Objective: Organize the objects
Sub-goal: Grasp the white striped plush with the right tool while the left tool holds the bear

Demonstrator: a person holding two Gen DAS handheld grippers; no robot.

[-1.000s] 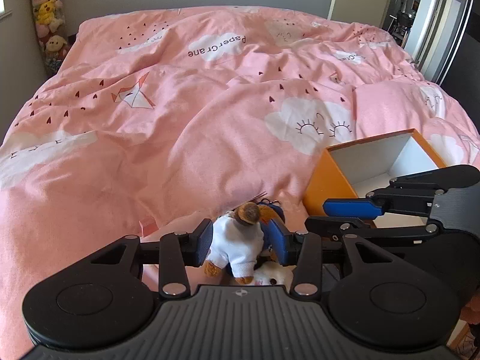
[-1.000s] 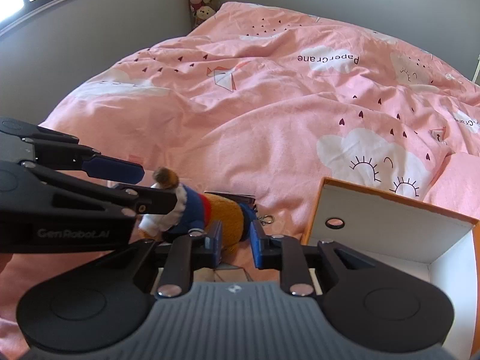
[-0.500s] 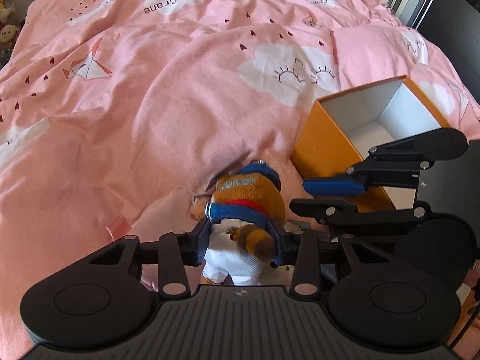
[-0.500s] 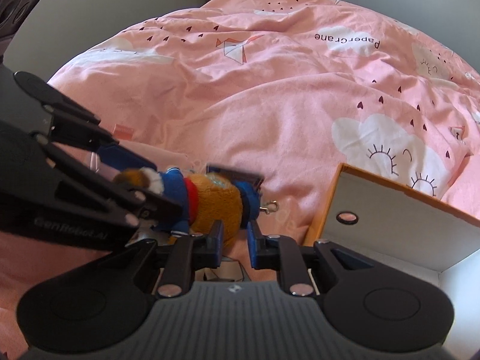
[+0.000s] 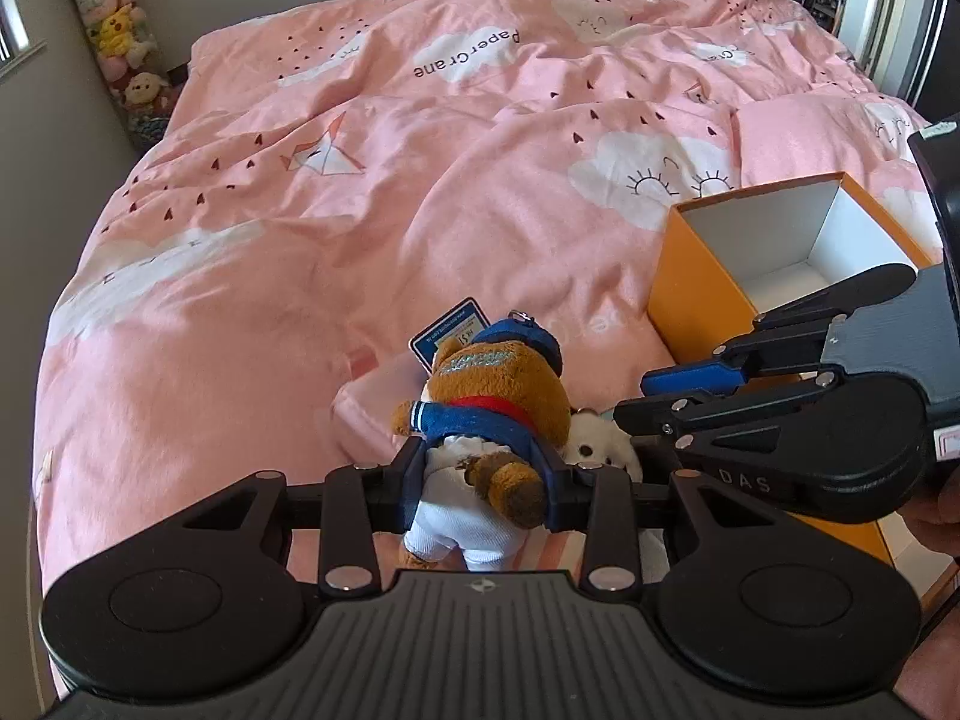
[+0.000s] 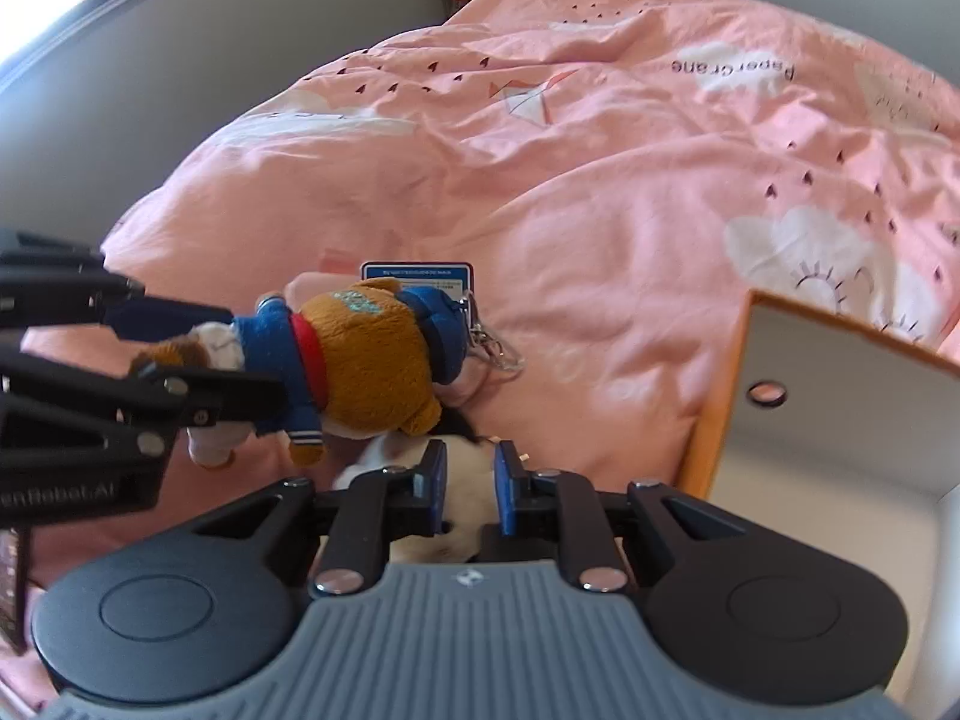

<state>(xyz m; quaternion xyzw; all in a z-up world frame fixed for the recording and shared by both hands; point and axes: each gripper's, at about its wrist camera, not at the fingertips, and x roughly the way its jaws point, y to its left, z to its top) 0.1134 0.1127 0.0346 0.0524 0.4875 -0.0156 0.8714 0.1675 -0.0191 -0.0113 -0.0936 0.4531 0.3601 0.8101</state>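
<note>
My left gripper (image 5: 486, 480) is shut on a brown plush bear (image 5: 498, 396) in a blue jacket and white trousers, holding it head-forward above the bed; the bear also shows in the right wrist view (image 6: 354, 354), with a blue tag and a metal keyring. My right gripper (image 6: 469, 480) is shut on a small white plush toy (image 6: 456, 516), which shows beside the bear in the left wrist view (image 5: 594, 438). An open orange box (image 5: 702, 294) with a white inside stands on the bed to the right; in the right wrist view it (image 6: 840, 420) is at the right.
The pink duvet (image 5: 360, 192) with cloud prints covers the bed. Stuffed toys (image 5: 120, 48) are stacked in the far left corner by the grey wall. A door and dark wardrobe (image 5: 900, 18) are at the far right.
The left gripper has lifted and levelled, carrying the bear higher over the bed. The right gripper has come off the bear and now grips the white plush toy.
</note>
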